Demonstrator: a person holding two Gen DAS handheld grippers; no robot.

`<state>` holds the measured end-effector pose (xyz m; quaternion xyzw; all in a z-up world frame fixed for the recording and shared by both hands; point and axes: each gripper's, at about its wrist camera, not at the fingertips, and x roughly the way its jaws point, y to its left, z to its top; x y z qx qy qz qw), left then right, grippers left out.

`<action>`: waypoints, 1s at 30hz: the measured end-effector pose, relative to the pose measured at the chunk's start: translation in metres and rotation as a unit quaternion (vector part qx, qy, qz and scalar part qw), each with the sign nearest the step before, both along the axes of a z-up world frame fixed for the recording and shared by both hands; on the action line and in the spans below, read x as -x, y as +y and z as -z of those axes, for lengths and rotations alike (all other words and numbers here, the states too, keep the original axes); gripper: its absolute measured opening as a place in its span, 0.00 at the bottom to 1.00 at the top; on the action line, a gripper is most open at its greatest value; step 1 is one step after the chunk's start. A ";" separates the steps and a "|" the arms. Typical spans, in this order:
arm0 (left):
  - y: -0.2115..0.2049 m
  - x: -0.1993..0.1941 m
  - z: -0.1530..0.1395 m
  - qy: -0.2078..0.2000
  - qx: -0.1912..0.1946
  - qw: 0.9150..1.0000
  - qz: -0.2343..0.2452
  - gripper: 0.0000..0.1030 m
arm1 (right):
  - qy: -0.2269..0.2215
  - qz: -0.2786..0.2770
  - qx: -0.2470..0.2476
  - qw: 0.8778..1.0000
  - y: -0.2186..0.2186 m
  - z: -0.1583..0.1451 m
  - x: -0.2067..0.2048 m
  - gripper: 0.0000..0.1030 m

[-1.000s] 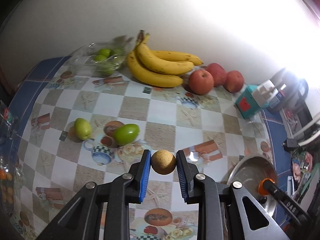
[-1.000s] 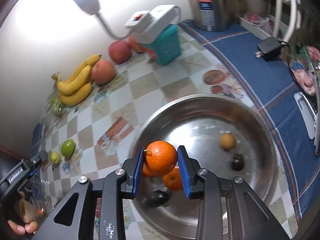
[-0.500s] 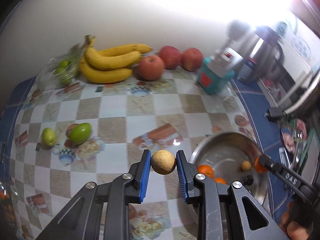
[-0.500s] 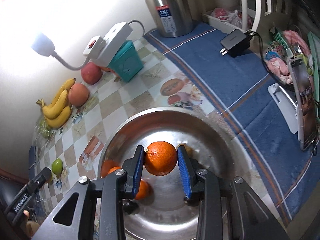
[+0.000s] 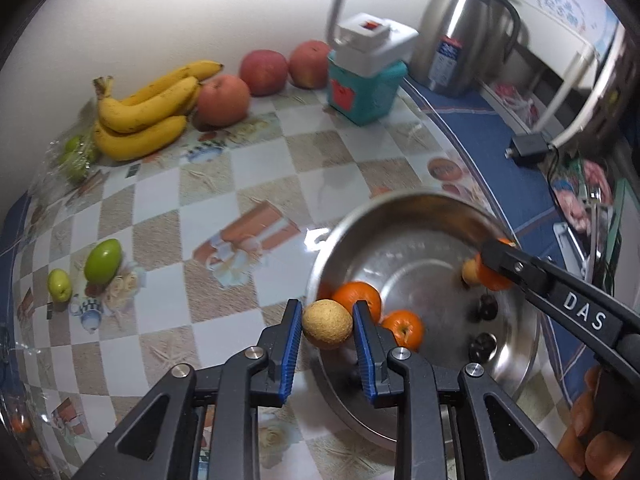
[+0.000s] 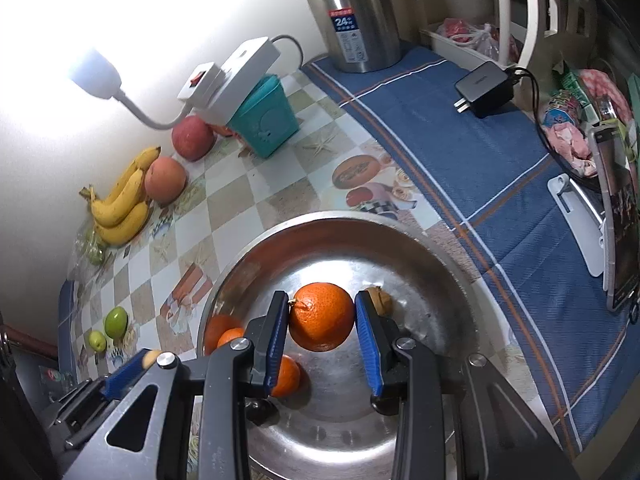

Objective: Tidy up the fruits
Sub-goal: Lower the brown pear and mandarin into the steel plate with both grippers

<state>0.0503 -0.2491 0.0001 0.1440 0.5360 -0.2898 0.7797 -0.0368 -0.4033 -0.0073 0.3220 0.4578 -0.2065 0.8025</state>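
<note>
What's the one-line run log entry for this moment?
left gripper: holds tan fruit at bowl rim | right gripper: holds orange over bowl

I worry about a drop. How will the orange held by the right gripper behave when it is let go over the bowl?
The orange is round, so it will probably roll. The metal bowl looks smooth with sloped walls, so the orange likely settles toward the middle, perhaps bumping other fruit.

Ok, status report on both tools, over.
Left tool shut on tan fruit, at bowl rim. Right tool shut on orange, over bowl. Nothing in the way.
</note>
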 end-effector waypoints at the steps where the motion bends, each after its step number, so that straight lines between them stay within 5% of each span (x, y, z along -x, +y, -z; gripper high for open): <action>1: -0.001 0.001 0.002 0.005 0.000 1.000 0.002 0.27 | 0.002 -0.002 0.000 1.000 0.001 0.001 -0.001 0.34; 30: -0.015 0.013 0.036 0.032 -0.045 0.998 0.023 0.27 | 0.051 -0.036 -0.004 0.998 0.020 0.042 -0.018 0.35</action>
